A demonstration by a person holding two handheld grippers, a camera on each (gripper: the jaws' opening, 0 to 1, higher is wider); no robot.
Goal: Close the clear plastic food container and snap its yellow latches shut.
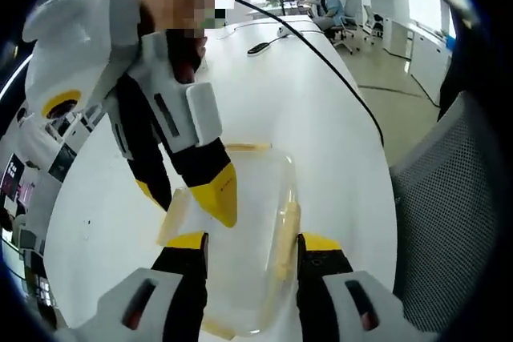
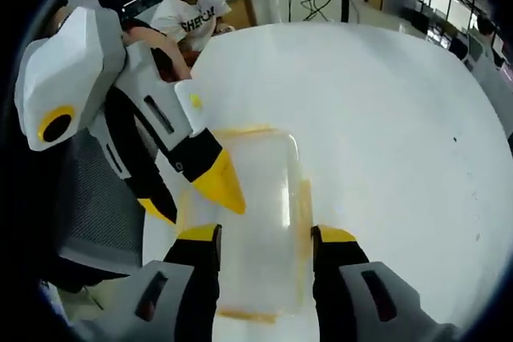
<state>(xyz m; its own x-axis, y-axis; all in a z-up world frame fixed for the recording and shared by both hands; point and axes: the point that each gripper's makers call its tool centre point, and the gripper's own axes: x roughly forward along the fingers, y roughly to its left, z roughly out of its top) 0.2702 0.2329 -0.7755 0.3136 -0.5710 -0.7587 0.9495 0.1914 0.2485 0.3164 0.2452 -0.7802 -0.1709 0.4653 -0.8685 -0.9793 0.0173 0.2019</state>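
Observation:
The clear plastic container (image 1: 252, 198) lies on the white table (image 1: 321, 134) with its lid on and yellow latches (image 1: 286, 238) along its sides. My left gripper (image 1: 253, 243) is open, its yellow-tipped jaws hanging over the container's near end. My right gripper (image 1: 186, 195) reaches in from the upper left, open, with one fingertip (image 1: 218, 195) on or just over the lid. In the right gripper view the container (image 2: 256, 190) sits ahead of my open right gripper (image 2: 266, 235), a yellow latch (image 2: 304, 214) on its right side. The left gripper (image 2: 188, 198) enters from the left, open, one fingertip (image 2: 216, 184) at the lid.
A black cable (image 1: 337, 70) runs across the table to a dark device (image 1: 258, 47). A grey mesh chair (image 1: 449, 222) stands at the table's right edge. People sit at the far end (image 1: 325, 2). A person in a white T-shirt (image 2: 188, 18) sits beyond the table.

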